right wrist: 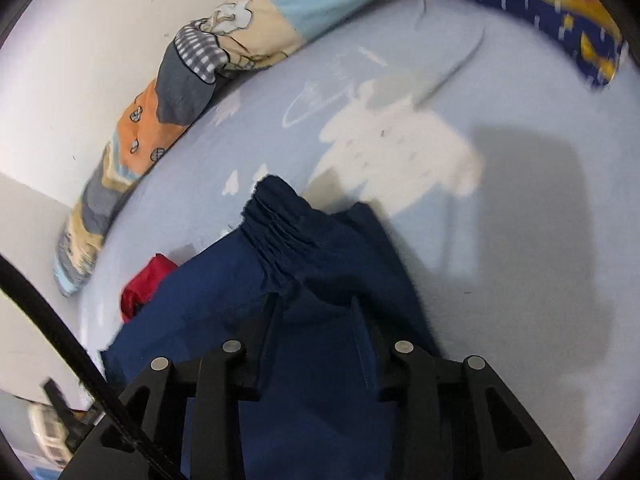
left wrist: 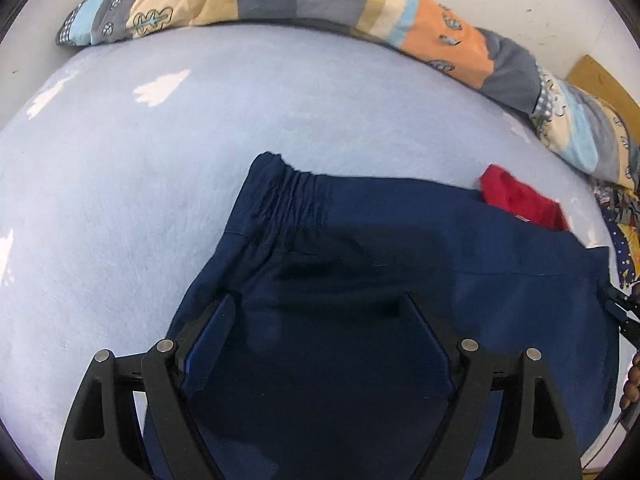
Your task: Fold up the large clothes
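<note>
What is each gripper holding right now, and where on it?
Left gripper open, holding nothing. Right gripper seems partly closed around a fold of the navy garment; a firm grip is unclear.

Garment: you have a navy blue garment (left wrist: 400,240) (right wrist: 320,280) spread on the pale blue bed sheet
Waistband: gathered, elasticated pleats at the far edge, toward 12 o'clock in both views
Surface: mostly flat in your left view, a faint seam line running across it
Pose: in your right view it rises in a bunched fold
Near edge: runs out of view at 6 o'clock
</note>
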`<state>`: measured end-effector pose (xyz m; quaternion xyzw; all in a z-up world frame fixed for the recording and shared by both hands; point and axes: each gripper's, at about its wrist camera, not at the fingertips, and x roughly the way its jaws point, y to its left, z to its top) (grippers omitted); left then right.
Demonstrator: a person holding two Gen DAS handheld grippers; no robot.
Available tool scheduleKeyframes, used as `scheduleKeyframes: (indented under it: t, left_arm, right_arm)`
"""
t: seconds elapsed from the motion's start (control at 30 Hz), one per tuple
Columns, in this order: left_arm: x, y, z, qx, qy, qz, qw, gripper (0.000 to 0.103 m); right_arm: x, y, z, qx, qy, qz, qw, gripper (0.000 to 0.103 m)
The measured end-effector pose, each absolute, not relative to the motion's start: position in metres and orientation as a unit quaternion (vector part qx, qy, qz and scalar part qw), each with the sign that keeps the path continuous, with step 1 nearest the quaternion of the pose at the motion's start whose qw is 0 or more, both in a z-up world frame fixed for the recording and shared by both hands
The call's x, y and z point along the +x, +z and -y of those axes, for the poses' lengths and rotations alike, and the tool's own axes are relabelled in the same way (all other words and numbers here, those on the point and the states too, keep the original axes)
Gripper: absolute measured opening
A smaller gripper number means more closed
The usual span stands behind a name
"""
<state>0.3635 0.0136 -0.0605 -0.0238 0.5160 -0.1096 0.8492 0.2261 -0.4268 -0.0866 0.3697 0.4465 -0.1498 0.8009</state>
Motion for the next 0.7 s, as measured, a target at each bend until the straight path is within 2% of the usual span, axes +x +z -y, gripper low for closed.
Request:
scheduleKeyframes:
  t: [0.17, 0.3, 0.47, 0.63, 0.7]
  left_arm:
    - [0.345, -0.05, -0.013, -0.011, -0.126, -0.51, 0.851, 0.083]
    - [0.32, -0.046, -0.019, 0.025, -0.133, -0.506, 0.852, 0.083]
    - [0.306, -0.063, -0.045, 0.014, -0.126, -0.533, 0.837, 0.083]
    - [0.304, -0.077, -0.053, 0.021, -0.115, -0.529, 0.841, 0.084]
    - [0.301, -0.072, -0.048, 0.037, -0.102, -0.522, 0.846, 0.084]
  right_arm:
    - [0.206, -0.044, 0.395, 0.337, -0.11, -0.43, 0.83, 0.044]
    - [0.178, -0.033, 0.368, 0.314, -0.091, -0.437, 0.838, 0.046]
    - [0.131, -0.048, 0.351, 0.302, -0.096, -0.46, 0.829, 0.048]
    - [0.109, -0.084, 0.354, 0.295, -0.14, -0.504, 0.8, 0.048]
    - [0.109, -0.081, 0.352, 0.28, -0.144, -0.504, 0.804, 0.048]
